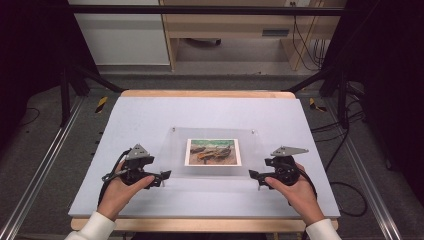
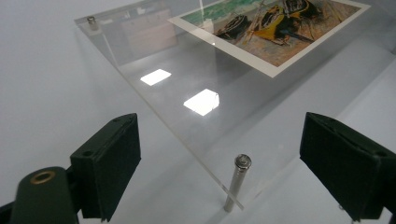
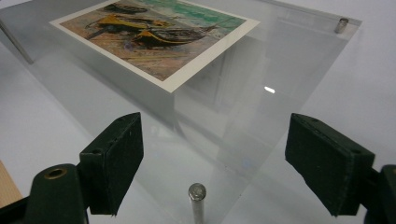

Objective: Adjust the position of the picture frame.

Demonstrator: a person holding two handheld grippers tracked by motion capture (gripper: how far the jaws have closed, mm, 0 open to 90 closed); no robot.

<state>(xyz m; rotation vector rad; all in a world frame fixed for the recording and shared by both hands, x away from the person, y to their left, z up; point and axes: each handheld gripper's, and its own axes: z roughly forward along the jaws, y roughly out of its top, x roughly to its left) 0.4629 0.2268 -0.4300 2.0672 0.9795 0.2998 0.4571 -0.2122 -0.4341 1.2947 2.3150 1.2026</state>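
High view: grey table [image 1: 150, 115], then clear plastic sheet [image 1: 172, 150] lying mid-table on short metal pins, with a boat picture [image 1: 213, 152] under it. Left gripper [image 1: 164, 176] and right gripper [image 1: 252, 175] at the sheet's two near corners, jaws spread wide, gripping nothing. Each pair of jaws flanking a corner pin [image 2: 238, 183], probably lined up for an even lift from both sides.

Lab recording rig, metal frame rails [image 1: 40, 165], floor cables [image 1: 345, 187], padded table [image 1: 150, 115]

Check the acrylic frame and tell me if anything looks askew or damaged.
Nothing stands out. The clear panel sits level on its metal pins, the picture lies square inside, and both open grippers flank the near corners.
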